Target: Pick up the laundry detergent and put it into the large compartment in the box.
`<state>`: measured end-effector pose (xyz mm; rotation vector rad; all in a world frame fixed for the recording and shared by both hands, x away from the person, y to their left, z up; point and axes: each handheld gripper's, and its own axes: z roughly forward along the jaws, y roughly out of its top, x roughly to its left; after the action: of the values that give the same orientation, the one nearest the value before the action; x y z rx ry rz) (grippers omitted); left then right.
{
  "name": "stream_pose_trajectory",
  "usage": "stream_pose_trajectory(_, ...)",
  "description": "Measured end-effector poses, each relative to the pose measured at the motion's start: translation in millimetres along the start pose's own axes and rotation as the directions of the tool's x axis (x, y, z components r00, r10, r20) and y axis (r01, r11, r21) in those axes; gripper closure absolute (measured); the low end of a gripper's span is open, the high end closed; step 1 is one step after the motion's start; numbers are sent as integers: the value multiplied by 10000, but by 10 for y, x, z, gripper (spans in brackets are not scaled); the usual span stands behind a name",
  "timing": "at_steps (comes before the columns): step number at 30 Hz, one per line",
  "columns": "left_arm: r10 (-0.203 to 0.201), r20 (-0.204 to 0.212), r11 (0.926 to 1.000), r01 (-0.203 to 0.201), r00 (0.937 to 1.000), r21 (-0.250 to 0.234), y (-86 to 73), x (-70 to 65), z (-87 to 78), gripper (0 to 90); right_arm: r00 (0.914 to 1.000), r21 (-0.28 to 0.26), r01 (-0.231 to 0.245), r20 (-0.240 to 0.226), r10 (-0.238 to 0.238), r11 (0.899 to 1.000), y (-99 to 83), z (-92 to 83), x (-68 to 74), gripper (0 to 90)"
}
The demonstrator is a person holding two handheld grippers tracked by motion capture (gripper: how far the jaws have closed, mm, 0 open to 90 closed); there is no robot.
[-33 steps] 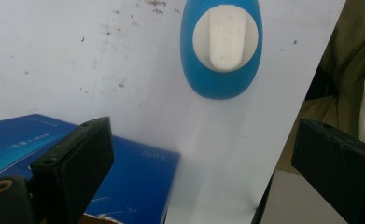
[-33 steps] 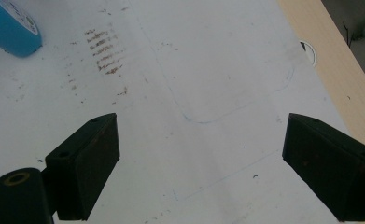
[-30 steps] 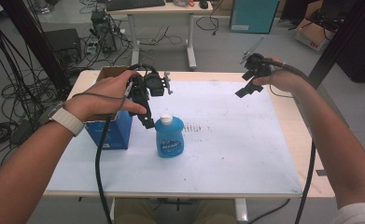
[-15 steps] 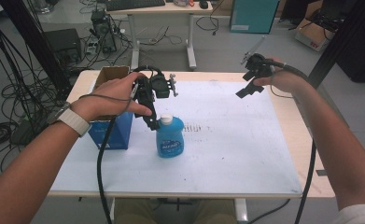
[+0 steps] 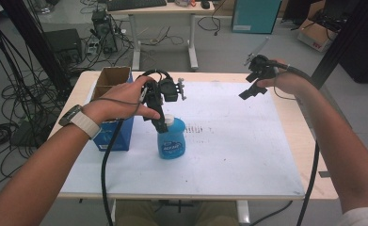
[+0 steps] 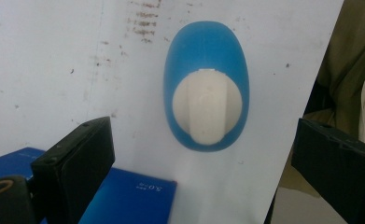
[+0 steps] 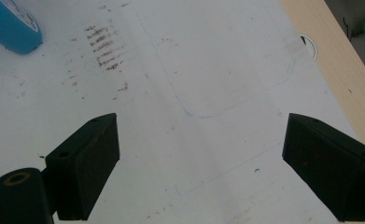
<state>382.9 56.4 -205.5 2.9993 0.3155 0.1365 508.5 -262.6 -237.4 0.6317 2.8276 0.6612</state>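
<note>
Left gripper (image 5: 162, 123) jaws spread wide above blue bottle (image 5: 172, 137), white cap (image 6: 207, 108) centred between them; risk: off-centre descent tips bottle. Right gripper (image 5: 247, 93) jaws released, empty

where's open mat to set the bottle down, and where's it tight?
Free: the white mat right of the blue bottle, up to the wood edge below the right gripper, and the strip in front of the bottle. Tight: the left side, where the blue box stands near the bottle under the left gripper.
</note>
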Motion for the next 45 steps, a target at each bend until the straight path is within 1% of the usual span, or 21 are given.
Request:
stream_pose_trajectory(2, -52, 10, 10000, 52, 10000, -37, 12, -4, 13, 66, 10000, -8, -6, -3, 6, 10000, -4, -2, -1, 110)
stream_pose_trajectory(3, 6, 18, 10000, -6, 10000, 25, 25, -1, 18, 65, 10000, -6, 4, 5, -4, 10000, -5, -2, -1, 110)
stream_pose_trajectory(9, 118, 31, 9999, -119, 9999, 49, 70, -8, 72, 75, 10000, 8, 20, -22, -20, 10000, -2, 11, 12, 110)
stream_pose_trajectory(14, 74, 40, 10000, -74, 10000, -2, 81, -2, 110, 74, 10000, 7, -58, -58, 58, 10000, -31, 18, 4, 110)
stream_pose_trajectory(19, 81, 21, 9999, -81, 10000, 125, 101, -5, 161, 75, 9999, -10, -96, -62, 96, 10000, -61, 27, -6, 110)
stream_pose_trajectory(24, 93, -25, 9999, -93, 10000, 69, 120, -8, 201, 77, 9999, -23, -107, -83, 107, 9999, -71, 27, -6, 110)
stream_pose_trajectory(28, 90, -8, 9998, -90, 10000, 166, 119, -6, 232, 77, 9999, -29, -136, -85, 136, 9999, -77, 23, -5, 110)
stream_pose_trajectory(30, 37, 42, 9997, -38, 10000, 229, 99, -4, 280, 78, 9999, -45, -145, -78, 145, 9999, -86, 24, -8, 110)
stream_pose_trajectory(32, 18, -8, 9998, -18, 10000, 184, 86, -2, 298, 79, 9998, -51, -161, -88, 160, 9999, -92, 30, -7, 110)
stream_pose_trajectory(34, 49, -36, 9999, -49, 10000, 100, 81, 2, 300, 80, 9998, -25, -177, -111, 177, 9998, -98, 36, -6, 110)
stream_pose_trajectory(41, 107, 47, 9998, -107, 9999, 168, 103, 14, 333, 79, 9997, -55, -210, -112, 210, 9998, -117, 38, -8, 110)
stream_pose_trajectory(43, 229, 109, 9994, -232, 9997, 256, 115, -1, 354, 79, 9997, -52, -239, -108, 238, 9997, -125, 33, -10, 110)
stream_pose_trajectory(45, 249, 91, 9993, -252, 9996, 292, 123, -6, 368, 74, 9996, -52, -256, -95, 256, 9997, -135, 29, -14, 110)
